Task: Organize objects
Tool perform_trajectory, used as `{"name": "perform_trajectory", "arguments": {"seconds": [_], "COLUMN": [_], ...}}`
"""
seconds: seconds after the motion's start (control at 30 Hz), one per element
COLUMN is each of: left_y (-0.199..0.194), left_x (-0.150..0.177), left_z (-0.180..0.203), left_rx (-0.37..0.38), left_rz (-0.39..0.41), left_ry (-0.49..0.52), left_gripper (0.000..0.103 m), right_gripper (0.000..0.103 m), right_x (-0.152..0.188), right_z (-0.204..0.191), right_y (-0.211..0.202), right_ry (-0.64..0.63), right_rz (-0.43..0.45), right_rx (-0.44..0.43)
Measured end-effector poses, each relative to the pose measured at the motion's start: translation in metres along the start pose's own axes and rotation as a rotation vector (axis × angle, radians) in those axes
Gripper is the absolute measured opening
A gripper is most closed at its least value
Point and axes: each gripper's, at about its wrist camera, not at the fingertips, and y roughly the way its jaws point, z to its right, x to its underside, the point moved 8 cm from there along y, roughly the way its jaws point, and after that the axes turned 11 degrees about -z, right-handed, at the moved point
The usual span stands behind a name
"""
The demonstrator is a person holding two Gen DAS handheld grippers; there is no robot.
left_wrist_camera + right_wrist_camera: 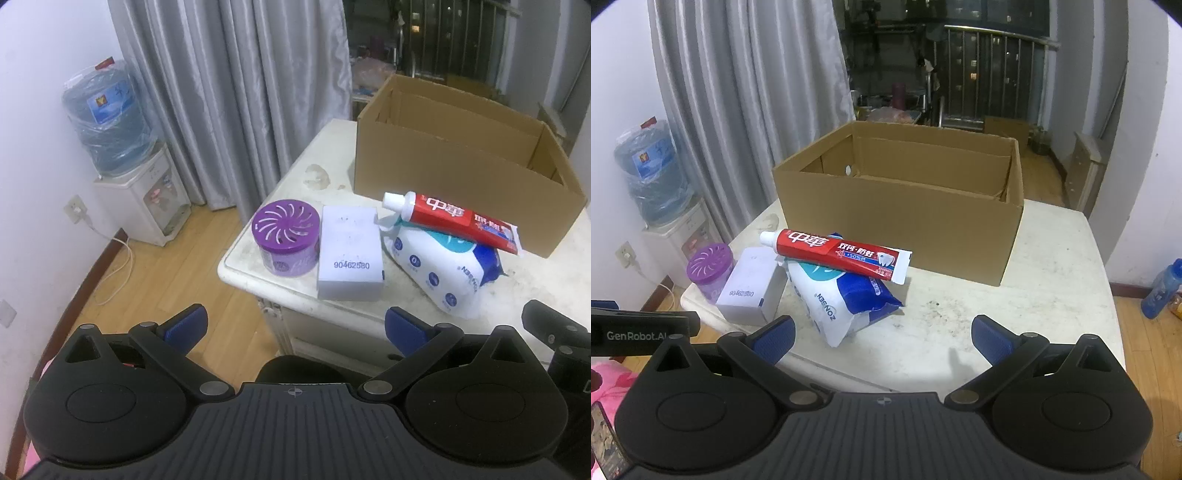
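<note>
On the white table (535,280) (1052,295) stand a purple air-freshener can (285,237) (710,272) and a white box (350,253) (750,288) side by side. A red toothpaste tube (450,218) (842,254) lies on a white-and-blue wipes pack (439,266) (842,295). An open, empty cardboard box (461,162) (905,206) stands behind them. My left gripper (295,325) is open and empty, short of the table's edge. My right gripper (882,336) is open and empty, just in front of the wipes pack.
A water dispenser (122,158) (653,192) stands by the grey curtain (229,92) at the left wall. A blue bottle (1161,284) stands on the wooden floor at the right. The right gripper's body (561,332) shows at the left view's right edge.
</note>
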Motion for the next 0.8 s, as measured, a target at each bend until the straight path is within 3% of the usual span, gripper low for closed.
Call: {"name": "perform_trajectory", "arguments": {"seconds": [0.8], "left_y": [0.0023], "left_x": [-0.0009], "left_z": [0.0049], "left_rx": [-0.018], "left_rz": [-0.002], "left_ry": [0.011], "left_gripper": [0.103], "right_gripper": [0.103], "right_x": [0.0001], "right_z": [-0.0008], "right_y": [0.0035], "right_ry": [-0.006], "right_rz": [-0.006], "right_rx": [-0.008]}}
